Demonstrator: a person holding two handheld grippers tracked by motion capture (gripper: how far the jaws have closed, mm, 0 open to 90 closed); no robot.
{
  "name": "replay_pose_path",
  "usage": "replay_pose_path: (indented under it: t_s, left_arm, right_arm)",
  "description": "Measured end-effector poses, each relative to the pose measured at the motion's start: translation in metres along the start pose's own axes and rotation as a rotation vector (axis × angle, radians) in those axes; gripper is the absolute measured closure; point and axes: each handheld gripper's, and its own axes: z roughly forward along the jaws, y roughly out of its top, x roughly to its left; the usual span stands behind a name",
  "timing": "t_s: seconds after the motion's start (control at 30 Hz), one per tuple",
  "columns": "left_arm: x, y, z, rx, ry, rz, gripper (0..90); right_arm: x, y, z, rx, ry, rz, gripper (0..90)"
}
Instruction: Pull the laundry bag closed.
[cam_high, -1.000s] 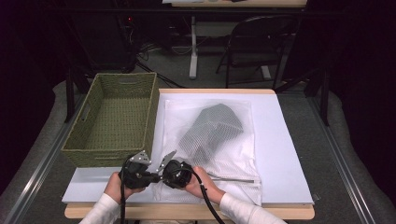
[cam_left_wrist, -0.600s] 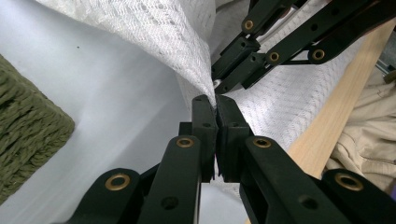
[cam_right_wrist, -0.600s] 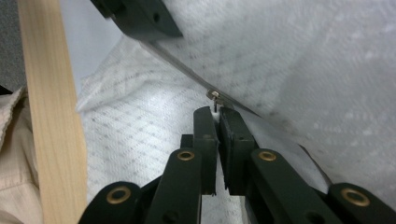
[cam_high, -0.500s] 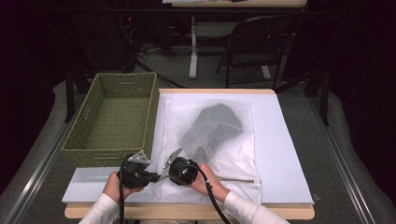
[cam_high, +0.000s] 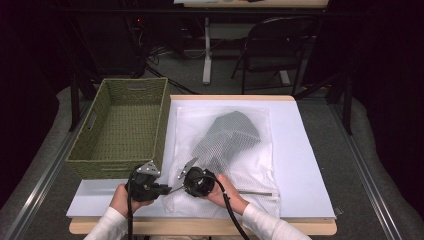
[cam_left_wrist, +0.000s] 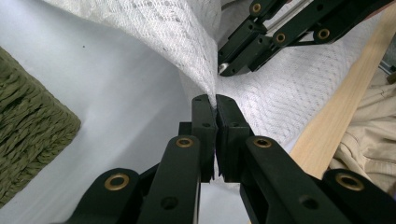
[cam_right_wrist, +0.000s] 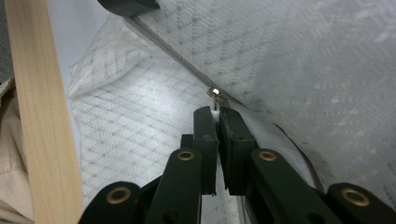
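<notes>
A white mesh laundry bag (cam_high: 225, 150) lies flat on the white table cover (cam_high: 305, 150), just right of the green woven basket (cam_high: 120, 127), with a grey patterned garment (cam_high: 227, 137) inside. The left gripper (cam_left_wrist: 215, 103) is clenched on a pinch of the bag's mesh near its front corner. The right gripper (cam_right_wrist: 215, 112) is clamped on what looks like the zipper pull (cam_right_wrist: 215, 93). The bag seems light, soft and limp, so it will likely bunch and slide unless the mesh is held taut beside the zipper (cam_high: 257, 192); the small pull may slip easily.
</notes>
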Motion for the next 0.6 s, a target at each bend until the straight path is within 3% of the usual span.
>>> replay_pose_path:
  t_s: [0.13,0.6]
  left_arm:
    - [0.001,0.000,-0.001,-0.019,-0.007,-0.011,87.8]
    - [0.000,0.000,-0.002,-0.019,-0.018,-0.008,87.8]
  right_arm:
    - [-0.002,-0.001,-0.001,0.002,-0.005,-0.007,86.7]
    - [-0.011,-0.009,-0.008,0.024,0.007,0.001,86.7]
